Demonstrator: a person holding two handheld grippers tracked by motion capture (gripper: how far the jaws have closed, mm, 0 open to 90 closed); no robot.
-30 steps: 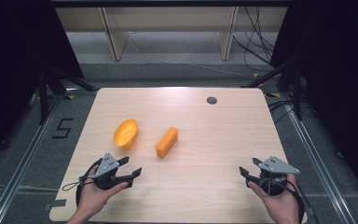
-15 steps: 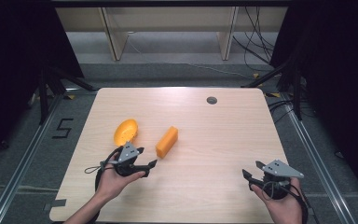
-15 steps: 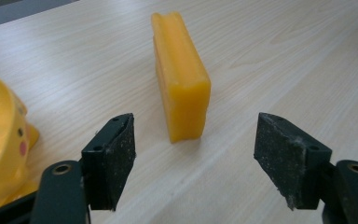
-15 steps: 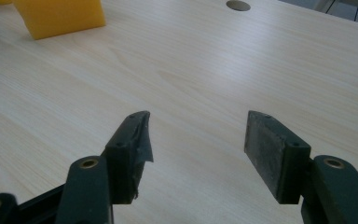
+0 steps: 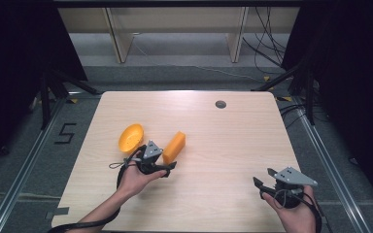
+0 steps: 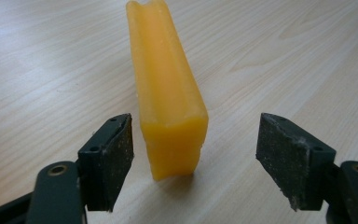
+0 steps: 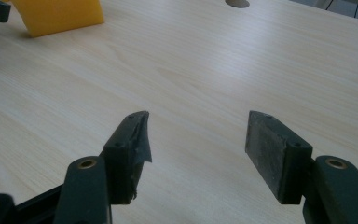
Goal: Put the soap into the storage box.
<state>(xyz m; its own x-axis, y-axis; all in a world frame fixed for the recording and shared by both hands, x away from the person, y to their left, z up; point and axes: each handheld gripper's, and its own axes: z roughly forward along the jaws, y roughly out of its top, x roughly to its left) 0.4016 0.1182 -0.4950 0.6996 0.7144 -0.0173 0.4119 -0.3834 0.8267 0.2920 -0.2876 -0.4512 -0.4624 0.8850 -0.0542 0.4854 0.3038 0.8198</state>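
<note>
An orange block point(image 5: 174, 147) lies on the wooden table point(image 5: 223, 145), with an orange bowl point(image 5: 130, 138) tipped on its side just to its left. My left gripper point(image 5: 166, 164) is open at the block's near end. In the left gripper view the block point(image 6: 168, 93) stands between the two jaws, close to the left pad, and neither pad touches it. My right gripper point(image 5: 263, 178) is open near the table's front right, with nothing between its fingers point(image 7: 130, 140). The block's corner point(image 7: 58, 16) shows far off in the right gripper view.
A dark round grommet hole point(image 5: 220, 104) sits near the table's far edge. Pale shelving legs and cables stand on the floor beyond the table. A "5" mark point(image 5: 67, 133) is taped on the floor at left.
My left gripper has moved forward and right from the front left of the table up to the block's near end. The right gripper has barely shifted.
</note>
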